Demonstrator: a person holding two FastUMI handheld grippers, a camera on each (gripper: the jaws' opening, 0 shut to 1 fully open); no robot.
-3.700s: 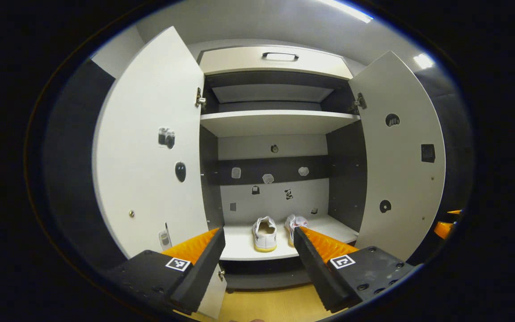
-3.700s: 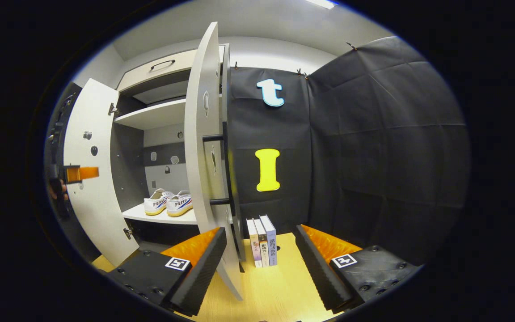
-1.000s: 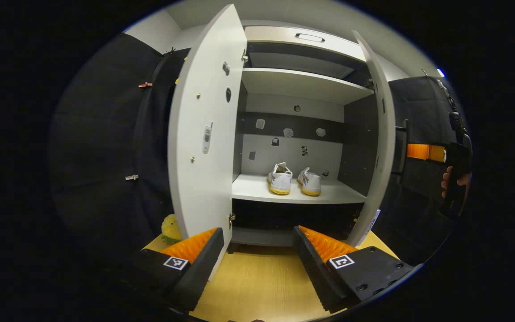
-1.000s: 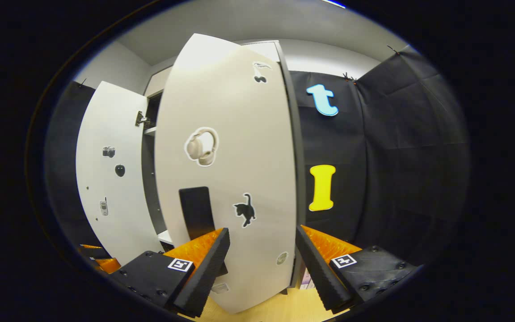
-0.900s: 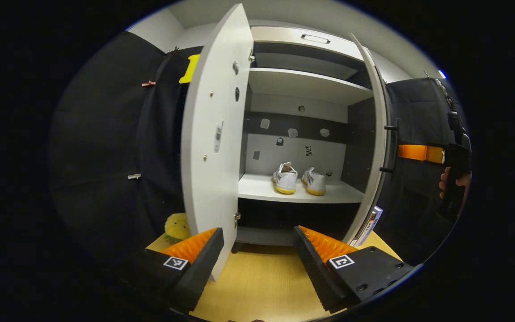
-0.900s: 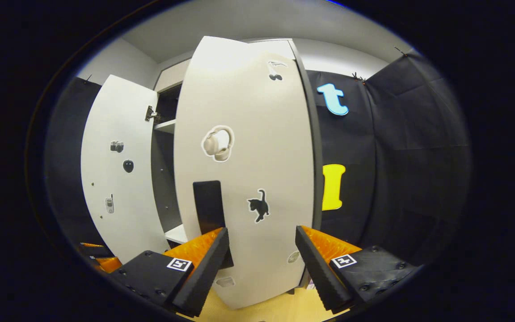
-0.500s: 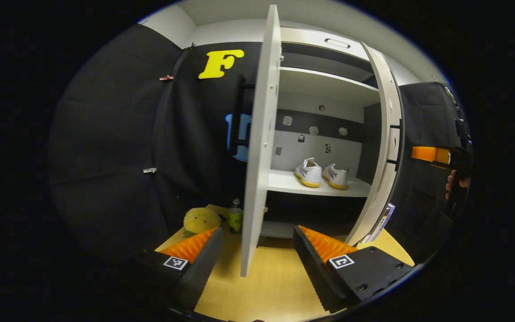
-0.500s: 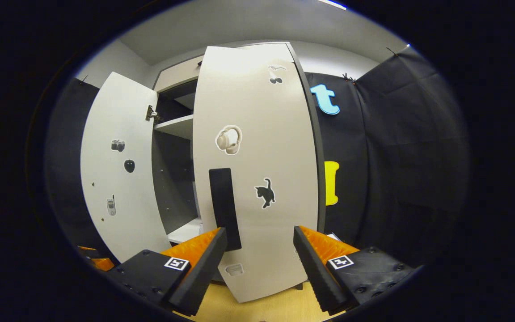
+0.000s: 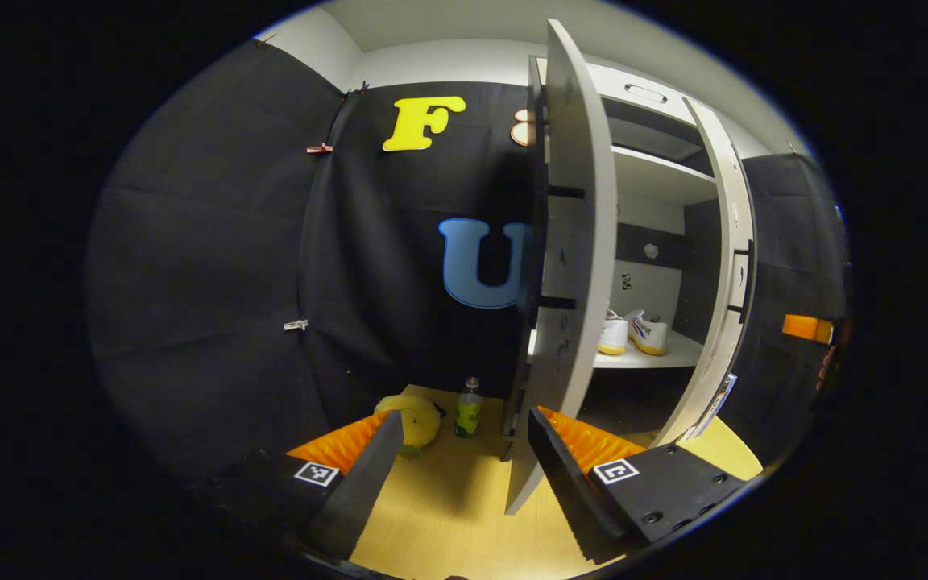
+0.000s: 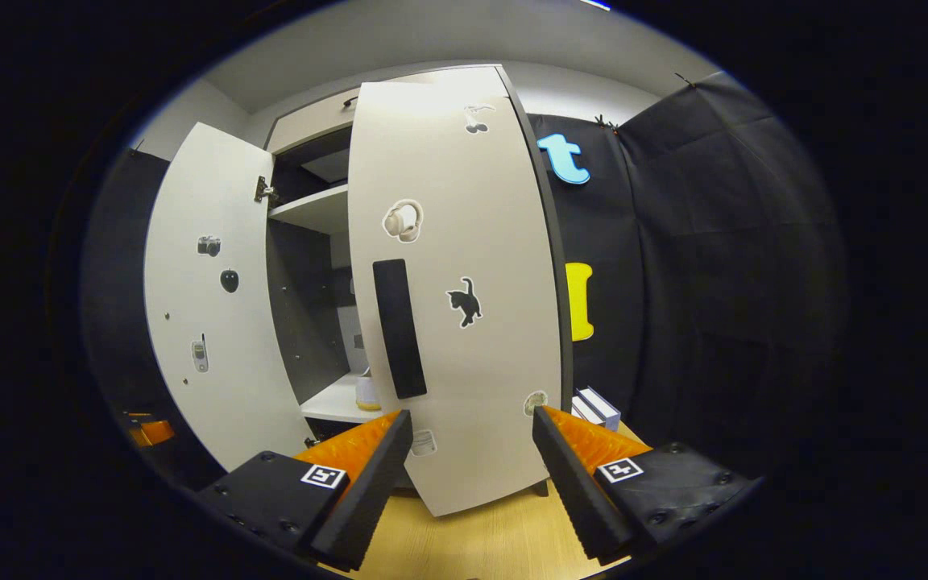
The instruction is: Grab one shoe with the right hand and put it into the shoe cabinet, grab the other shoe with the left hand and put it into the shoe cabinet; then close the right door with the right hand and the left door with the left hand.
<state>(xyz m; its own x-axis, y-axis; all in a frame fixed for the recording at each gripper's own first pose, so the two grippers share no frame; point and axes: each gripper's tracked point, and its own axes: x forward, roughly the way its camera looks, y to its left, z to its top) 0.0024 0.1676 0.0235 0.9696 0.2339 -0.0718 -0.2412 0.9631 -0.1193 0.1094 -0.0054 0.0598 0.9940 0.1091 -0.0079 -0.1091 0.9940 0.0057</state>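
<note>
1. Since earlier, right door [image 10: 464,298] has swung partway shut; left door [image 9: 569,266] now shows edge-on, frame centre.
2. Shoes [image 9: 633,333] sit shelved, centre-right.
3. Right gripper [image 10: 472,463] and left gripper [image 9: 464,467] are spread, empty.
4. Door-closing step; next, push right door home.

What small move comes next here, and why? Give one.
Probably push the right gripper forward against the right door to swing it shut. The shoes sit on the shelf, both doors stand ajar, and the open fingers face that door's outer side.
</note>
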